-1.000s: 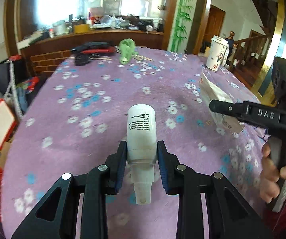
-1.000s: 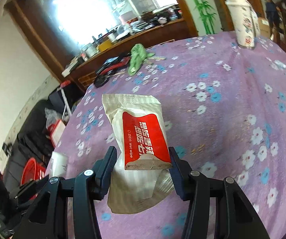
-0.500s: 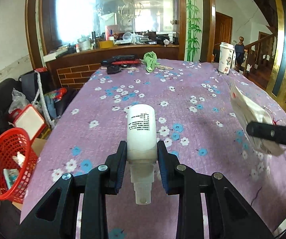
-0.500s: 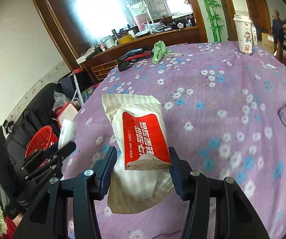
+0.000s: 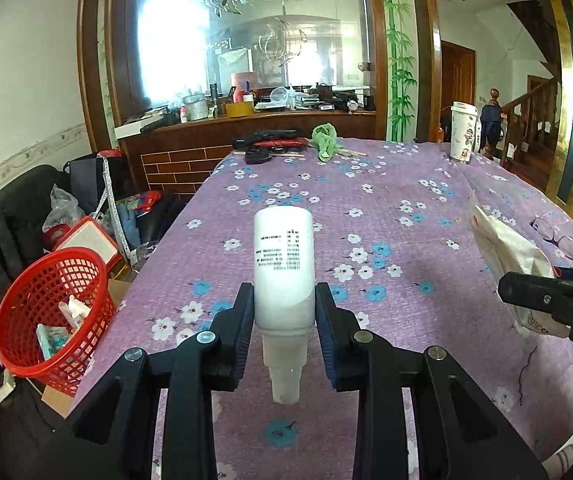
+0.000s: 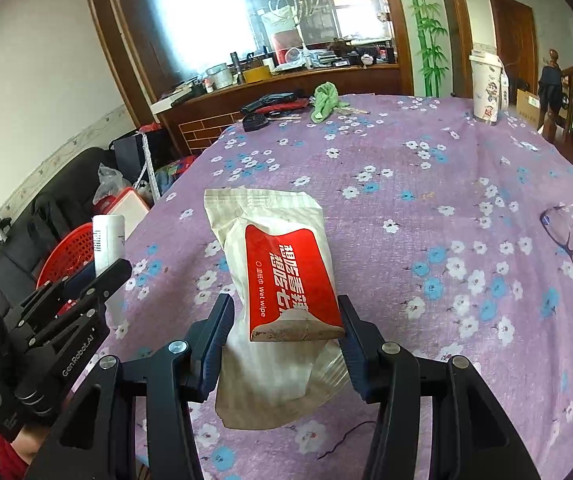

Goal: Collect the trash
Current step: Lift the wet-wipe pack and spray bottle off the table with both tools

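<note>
Left wrist: red basket (image 5: pixel 52 312) holds wrappers (image 5: pixel 52 338).

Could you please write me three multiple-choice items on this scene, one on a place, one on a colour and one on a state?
1. Where is the red basket?
A. On the table
B. On the floor, off the table's left edge
C. On the wooden counter

2. What colour is the crumpled cloth at the table's far end?
A. Green
B. Yellow
C. Black

3. What is the state of the white bottle?
A. Lying on the table
B. Inside the basket
C. Gripped between the left gripper fingers

Answers:
1. B, it sits below the purple tablecloth edge.
2. A, it is plainly green.
3. C, both pads press its sides, clear of the cloth.
</note>
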The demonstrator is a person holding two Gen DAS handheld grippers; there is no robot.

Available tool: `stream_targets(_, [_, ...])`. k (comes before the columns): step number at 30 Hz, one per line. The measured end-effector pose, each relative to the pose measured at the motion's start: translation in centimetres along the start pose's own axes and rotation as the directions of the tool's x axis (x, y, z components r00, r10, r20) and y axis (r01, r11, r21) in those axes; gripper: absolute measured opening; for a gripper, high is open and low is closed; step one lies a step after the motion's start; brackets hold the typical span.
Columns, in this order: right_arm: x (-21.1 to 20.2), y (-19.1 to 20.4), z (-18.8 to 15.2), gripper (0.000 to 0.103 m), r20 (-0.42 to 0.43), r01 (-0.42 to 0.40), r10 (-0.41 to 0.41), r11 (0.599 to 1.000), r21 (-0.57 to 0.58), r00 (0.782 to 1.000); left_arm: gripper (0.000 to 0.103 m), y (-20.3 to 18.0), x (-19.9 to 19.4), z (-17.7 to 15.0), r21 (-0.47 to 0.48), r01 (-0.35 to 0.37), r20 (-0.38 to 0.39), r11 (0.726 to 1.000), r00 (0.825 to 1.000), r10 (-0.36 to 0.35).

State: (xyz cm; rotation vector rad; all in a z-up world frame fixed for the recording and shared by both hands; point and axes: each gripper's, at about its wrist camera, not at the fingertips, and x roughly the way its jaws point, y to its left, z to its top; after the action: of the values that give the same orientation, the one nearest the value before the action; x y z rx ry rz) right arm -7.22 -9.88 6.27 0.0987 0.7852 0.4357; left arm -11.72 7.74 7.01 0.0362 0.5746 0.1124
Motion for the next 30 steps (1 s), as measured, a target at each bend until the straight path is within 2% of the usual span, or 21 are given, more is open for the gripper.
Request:
stream_targets(20, [1.8,2.1,-0.1,0.055,-0.047,-0.017,0.015,0.999,-0.04,0.999,0.029,1.8,0.4,-0.5,-0.025,-0.041,-0.007,0.999,0.999,0.041])
stream_targets(30, [3.2,4.5,0.8,0.055,-0.069,-0.042,0.037,0.996,-0.079,0.997,0.029,4.0,0.2,-0.6,-0.062,-0.062,-0.005,0.996,0.998,0.062])
